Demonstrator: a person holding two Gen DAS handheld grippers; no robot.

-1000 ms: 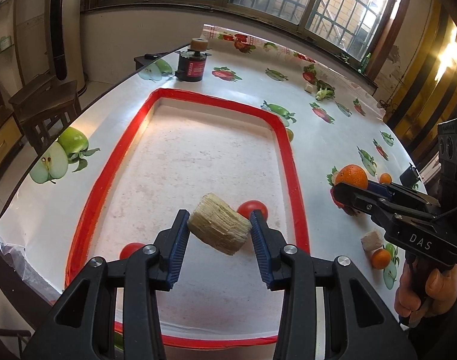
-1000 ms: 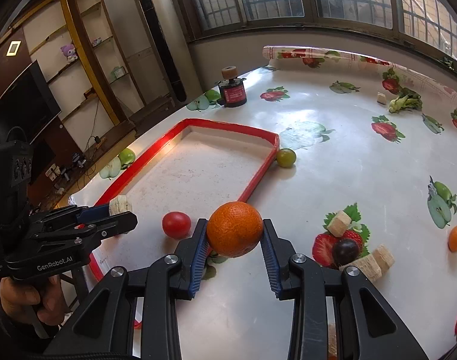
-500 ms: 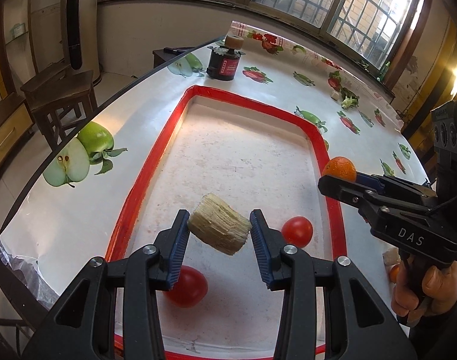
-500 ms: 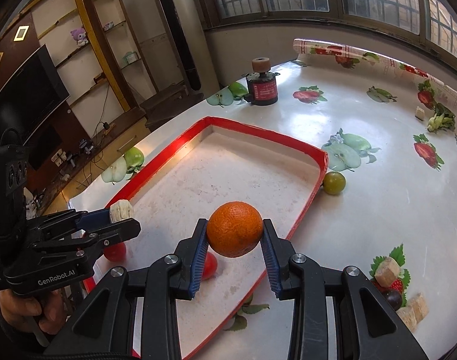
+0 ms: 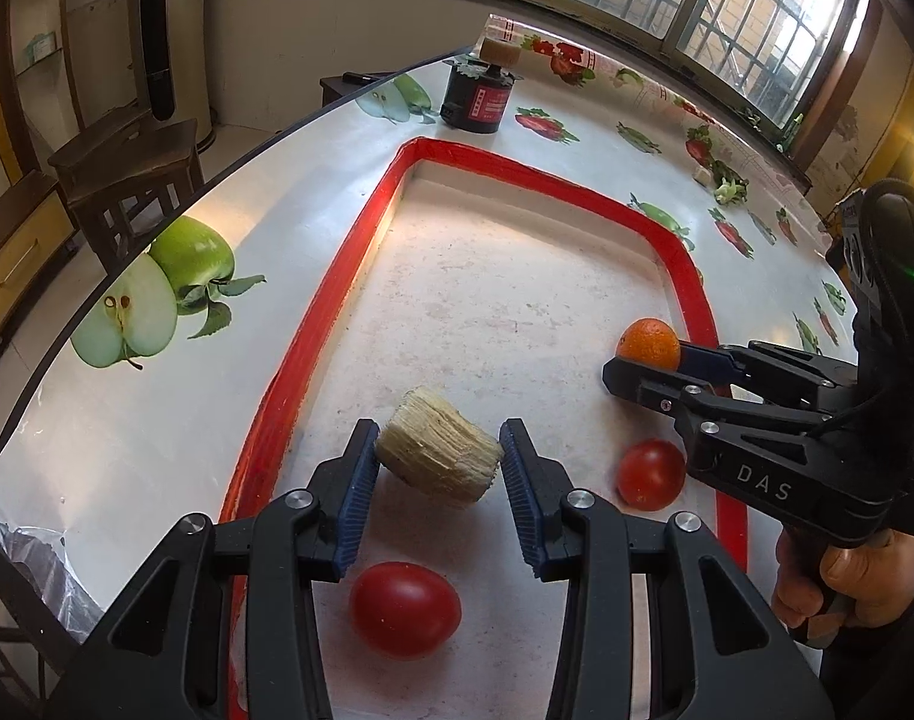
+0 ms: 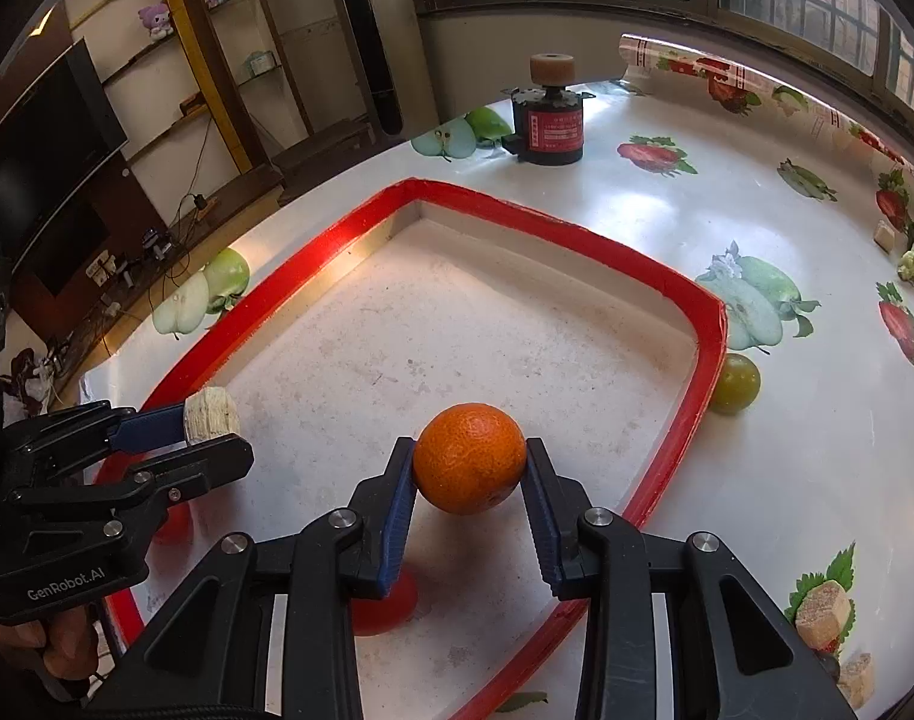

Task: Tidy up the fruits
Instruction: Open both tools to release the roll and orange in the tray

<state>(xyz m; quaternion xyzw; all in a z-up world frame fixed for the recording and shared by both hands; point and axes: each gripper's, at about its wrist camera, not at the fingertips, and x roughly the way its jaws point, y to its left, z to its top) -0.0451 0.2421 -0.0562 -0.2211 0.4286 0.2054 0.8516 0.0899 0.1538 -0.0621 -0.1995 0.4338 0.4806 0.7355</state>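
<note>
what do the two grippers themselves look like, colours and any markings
Both are black plastic with silver screws and ribbed blue pads. The right gripper is marked "DAS", has a green light and is held by a bare hand. The left gripper is marked "GenRobot.AI".

Fruit-print table (image 6: 667, 228), red-rimmed tray (image 6: 553, 228), black jar (image 6: 550, 129), green fruit (image 6: 736, 383)
</note>
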